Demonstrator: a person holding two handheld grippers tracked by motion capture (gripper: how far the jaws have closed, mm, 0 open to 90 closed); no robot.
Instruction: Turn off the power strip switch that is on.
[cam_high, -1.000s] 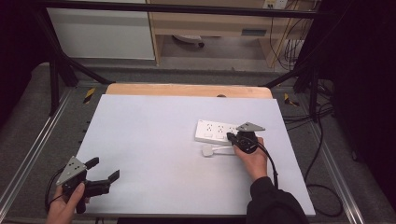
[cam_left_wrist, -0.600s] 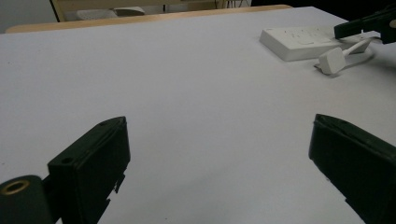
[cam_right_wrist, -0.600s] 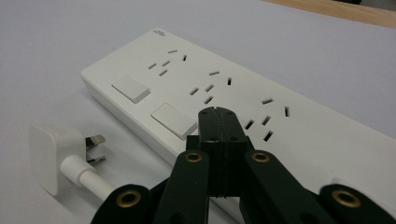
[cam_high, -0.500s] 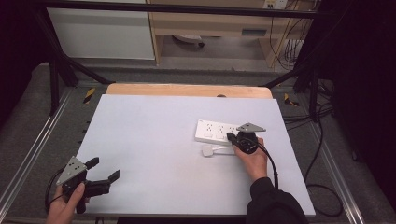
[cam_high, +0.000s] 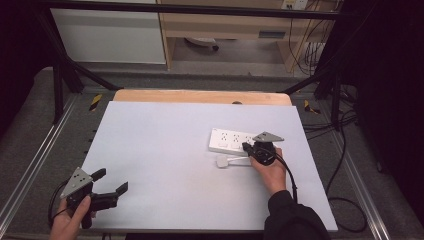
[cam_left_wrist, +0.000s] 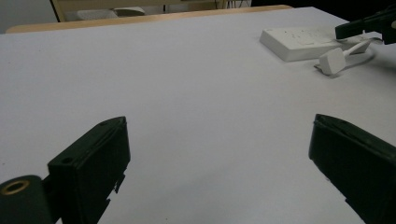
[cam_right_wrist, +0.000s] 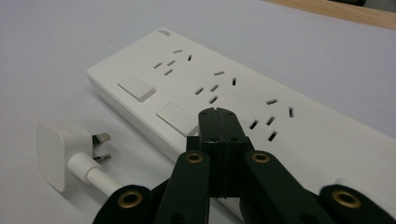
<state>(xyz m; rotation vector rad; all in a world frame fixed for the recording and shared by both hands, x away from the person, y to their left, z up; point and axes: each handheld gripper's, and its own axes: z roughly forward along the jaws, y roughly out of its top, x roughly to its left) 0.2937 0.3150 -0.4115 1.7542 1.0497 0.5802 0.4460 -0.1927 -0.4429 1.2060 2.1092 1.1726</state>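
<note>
Right fingers: I see the right gripper (cam_right_wrist: 218, 114) with its fingers (cam_right_wrist: 208, 128) pressed flat together, nothing between them; their tips sit over the near edge of the power strip (cam_right_wrist: 224, 93), just beside one of its square switches.
Left fingers: my left gripper (cam_high: 111, 182) has its fingers (cam_left_wrist: 91, 161) spread wide with nothing between them, hovering low over bare worktop (cam_high: 165, 145), well apart from the power strip.
Strip relative to right fingers: directly ahead of and under the tips; whether the tips actually touch its casing I cannot tell.
Plug relative to power strip: the white plug (cam_right_wrist: 58, 149) lies loose on the worktop just beside the strip's near long side, apart from it, to the left of the right fingers in the right gripper view.
Strip's look: white, flat, rectangular block with a row of socket groups on top, square rocker switches along the near edge and small lettering at one corner.
Plug's look: white square body, bare metal pins, thick white cord leaving its back.
Strip's axis: long axis runs across the worktop, left to right in the high view, sockets facing up.
Plug's direction: pins point towards the power strip's near side.
</note>
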